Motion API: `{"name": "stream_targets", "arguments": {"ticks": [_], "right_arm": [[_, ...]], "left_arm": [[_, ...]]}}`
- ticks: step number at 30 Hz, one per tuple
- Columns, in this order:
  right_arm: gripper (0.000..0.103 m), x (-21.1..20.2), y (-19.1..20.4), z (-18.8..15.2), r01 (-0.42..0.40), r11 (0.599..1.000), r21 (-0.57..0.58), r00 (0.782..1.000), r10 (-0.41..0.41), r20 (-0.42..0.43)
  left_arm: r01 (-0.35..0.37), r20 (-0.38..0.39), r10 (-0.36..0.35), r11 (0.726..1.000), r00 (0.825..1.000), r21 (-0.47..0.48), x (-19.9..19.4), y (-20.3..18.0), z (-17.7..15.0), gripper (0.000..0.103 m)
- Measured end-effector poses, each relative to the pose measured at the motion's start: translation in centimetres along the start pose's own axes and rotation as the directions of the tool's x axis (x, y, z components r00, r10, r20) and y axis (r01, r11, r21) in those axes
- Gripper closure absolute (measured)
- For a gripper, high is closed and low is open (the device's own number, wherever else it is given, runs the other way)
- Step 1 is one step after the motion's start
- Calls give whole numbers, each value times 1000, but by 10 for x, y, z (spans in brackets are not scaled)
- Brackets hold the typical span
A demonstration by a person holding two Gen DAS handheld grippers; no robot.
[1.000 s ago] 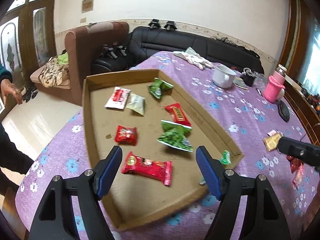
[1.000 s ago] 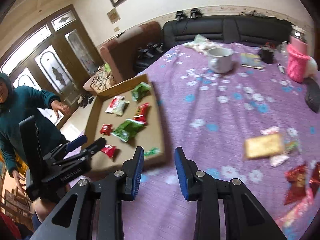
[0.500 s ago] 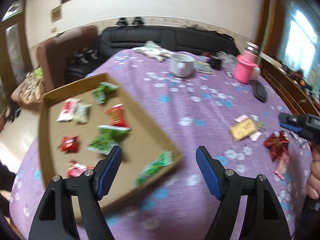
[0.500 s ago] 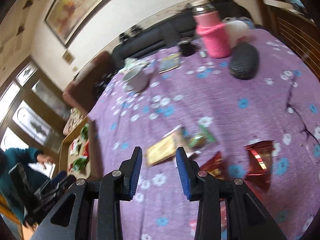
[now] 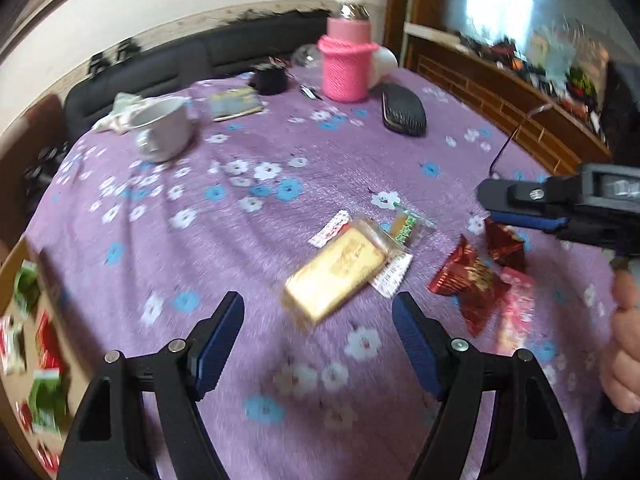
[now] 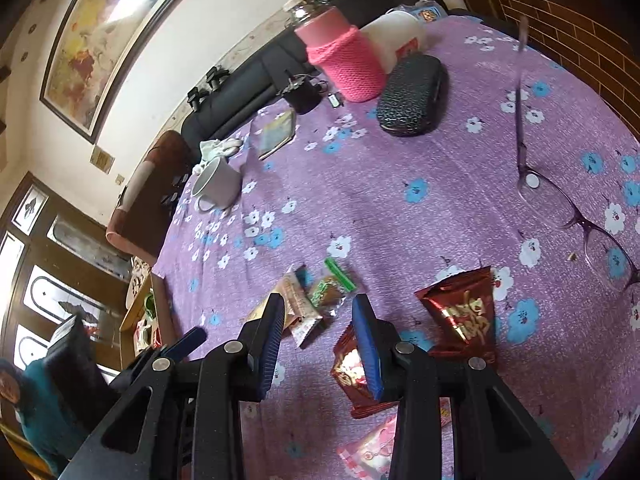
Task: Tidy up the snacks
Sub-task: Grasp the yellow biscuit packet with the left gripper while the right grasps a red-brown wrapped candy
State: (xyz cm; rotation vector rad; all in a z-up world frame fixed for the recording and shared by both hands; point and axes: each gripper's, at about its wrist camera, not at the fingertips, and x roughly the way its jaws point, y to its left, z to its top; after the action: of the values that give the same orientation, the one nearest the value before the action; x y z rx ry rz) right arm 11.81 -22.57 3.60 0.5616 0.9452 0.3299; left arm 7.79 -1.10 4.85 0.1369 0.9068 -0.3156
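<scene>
Loose snacks lie on the purple flowered cloth: a gold packet (image 5: 340, 268), small green and white packets (image 5: 406, 228), dark red packets (image 5: 468, 276) and a pink one (image 5: 516, 308). My left gripper (image 5: 318, 320) is open and empty, just short of the gold packet. My right gripper (image 6: 318, 320) is open and empty above the small packets (image 6: 326, 294), with red packets (image 6: 464, 312) to its right; it also shows in the left wrist view (image 5: 520, 208). The cardboard tray (image 5: 24, 320) with several snacks sits at the far left.
A white mug (image 5: 164, 128), a pink knitted bottle (image 5: 346, 68), a black glasses case (image 5: 402, 110), a small booklet (image 5: 236, 104) and a black cup (image 5: 270, 78) stand farther back. Spectacles (image 6: 576, 212) lie at the right. A person in teal (image 6: 28, 400) stands beside the table.
Both grippers have swung right, away from the tray toward the loose snacks. The left now faces the gold packet; the right hangs over the small packets. Both stay open.
</scene>
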Motion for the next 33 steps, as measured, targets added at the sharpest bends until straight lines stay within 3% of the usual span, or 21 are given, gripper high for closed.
{"name": "stream_targets", "arguments": {"ticks": [5,8,12,14,16,19,27,33], "right_arm": [[65,5,-2,0,27,1000,-1,999,-27,-31],[64,7,-3,-1,58,998,-11,997,-59,-44],[54,9,0,-2,80,996,-34,995,-82,-60],[49,8,3,-3,93,994,-58,993,-97,-61],[47,7,5,-4,109,990,-85,992,-114,-62],[46,8,10,-7,137,981,-139,987,-147,-67],[46,32,27,-28,240,916,-321,952,-286,-106],[46,50,39,-44,321,832,-453,913,-398,-84]], "left_arm": [[25,-29,-24,999,999,42,24,-10,9,27],[-25,-42,29,996,999,90,40,-20,11,27],[-23,-41,26,997,999,75,49,-20,9,27],[-10,-35,12,998,999,59,49,-18,8,34],[-7,-36,9,999,999,46,48,-17,7,58],[-18,-42,18,1000,999,-2,45,-9,2,72],[7,-37,-11,992,999,-122,29,14,-13,74],[16,-34,-21,987,999,-163,30,25,-15,77]]}}
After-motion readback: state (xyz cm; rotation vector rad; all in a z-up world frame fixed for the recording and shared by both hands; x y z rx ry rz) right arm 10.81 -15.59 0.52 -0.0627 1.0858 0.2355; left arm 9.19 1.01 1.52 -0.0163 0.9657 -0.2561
